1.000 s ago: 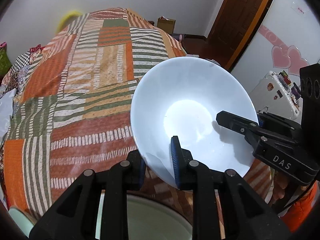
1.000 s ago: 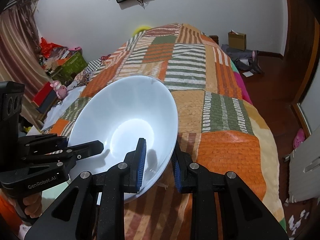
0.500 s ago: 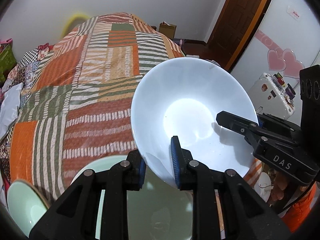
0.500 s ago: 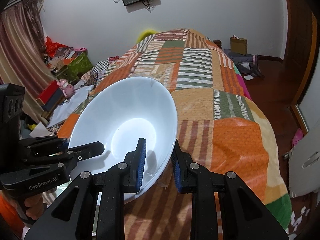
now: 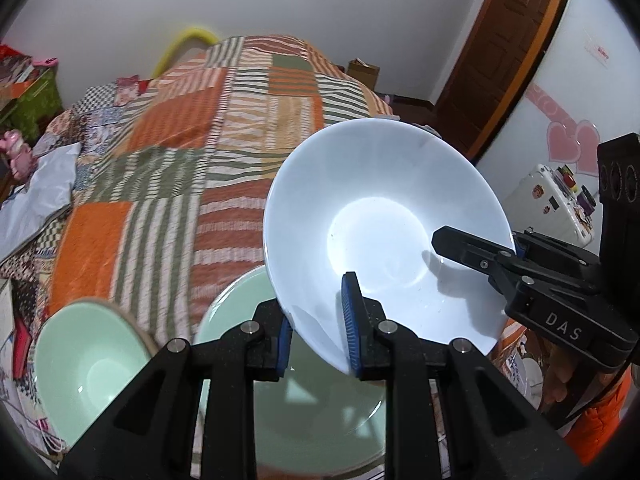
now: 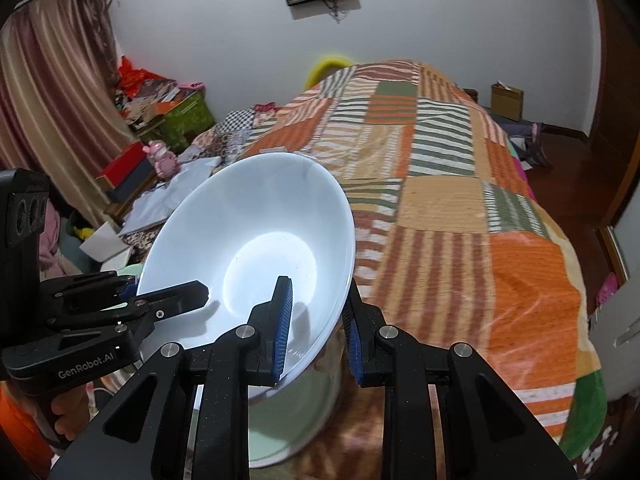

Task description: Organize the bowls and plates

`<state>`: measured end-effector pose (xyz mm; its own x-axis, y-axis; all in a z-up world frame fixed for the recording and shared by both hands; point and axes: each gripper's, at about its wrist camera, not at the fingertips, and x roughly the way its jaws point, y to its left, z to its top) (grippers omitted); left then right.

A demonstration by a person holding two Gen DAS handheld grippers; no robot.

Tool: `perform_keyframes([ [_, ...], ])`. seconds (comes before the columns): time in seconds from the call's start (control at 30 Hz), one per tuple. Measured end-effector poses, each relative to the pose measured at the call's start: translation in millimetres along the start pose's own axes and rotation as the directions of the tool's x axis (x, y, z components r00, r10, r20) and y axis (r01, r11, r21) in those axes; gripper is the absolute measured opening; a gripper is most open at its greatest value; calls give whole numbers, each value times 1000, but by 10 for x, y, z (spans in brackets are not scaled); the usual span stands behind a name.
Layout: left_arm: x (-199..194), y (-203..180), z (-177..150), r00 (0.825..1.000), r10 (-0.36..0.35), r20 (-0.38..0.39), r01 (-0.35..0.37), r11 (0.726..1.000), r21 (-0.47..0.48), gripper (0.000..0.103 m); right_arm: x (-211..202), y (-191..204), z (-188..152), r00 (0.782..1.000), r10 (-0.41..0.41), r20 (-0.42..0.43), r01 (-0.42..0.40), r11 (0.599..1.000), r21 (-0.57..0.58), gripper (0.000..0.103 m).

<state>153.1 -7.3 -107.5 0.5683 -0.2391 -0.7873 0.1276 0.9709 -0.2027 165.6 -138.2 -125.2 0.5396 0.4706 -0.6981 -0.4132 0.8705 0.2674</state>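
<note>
White bowl: a wide, glossy white bowl [image 5: 384,236] is held tilted in the air above the near end of the bed, gripped from two sides of its rim.
Left gripper: the left gripper [image 5: 316,334] is clenched on the near rim, one blue pad inside the bowl, the other under the outer wall.
Right gripper: the right gripper [image 6: 316,336] is clamped on the rim on the opposite side in the same way, wall between its pads.
How it will handle: it looks like glazed ceramic, so stiff, fairly heavy for a rim pinch, slippery and breakable. I would judge the two opposed rim grips the sensible hold; a single pinch would likely let it swing.
Green bowl below: a large pale green bowl [image 5: 320,420] sits right underneath, partly hidden by the fingers. It seems the likely nesting spot.
Second green bowl: a smaller green bowl [image 5: 84,364] rests on the bed at the left, apart from the large one.
Bed: an orange and green patchwork bedspread [image 5: 168,184] covers it; soft footing, so stacked crockery may rock.
Risk: lowering unevenly could clink rim on rim.
</note>
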Motion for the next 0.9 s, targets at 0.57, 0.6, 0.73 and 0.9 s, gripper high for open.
perform_keyframes([
  [0.57, -593, 843, -435, 994, 93, 55, -86, 988, -125, 22, 305, 859, -33, 993, 110, -43, -113, 988, -101, 22],
  [0.6, -609, 879, -453, 994, 97, 55, -89, 987, -132, 22, 334, 924, -35, 992, 116, -47, -121, 987, -108, 22],
  [0.73, -679, 1059, -551, 992, 118, 53, -108, 981, -162, 22, 418, 1093, -51, 988, 138, -62, -145, 982, -122, 22],
  [0.9, -740, 1255, -667, 989, 138, 46, -127, 973, -193, 22, 549, 1295, -75, 983, 162, -89, -173, 975, -138, 22],
])
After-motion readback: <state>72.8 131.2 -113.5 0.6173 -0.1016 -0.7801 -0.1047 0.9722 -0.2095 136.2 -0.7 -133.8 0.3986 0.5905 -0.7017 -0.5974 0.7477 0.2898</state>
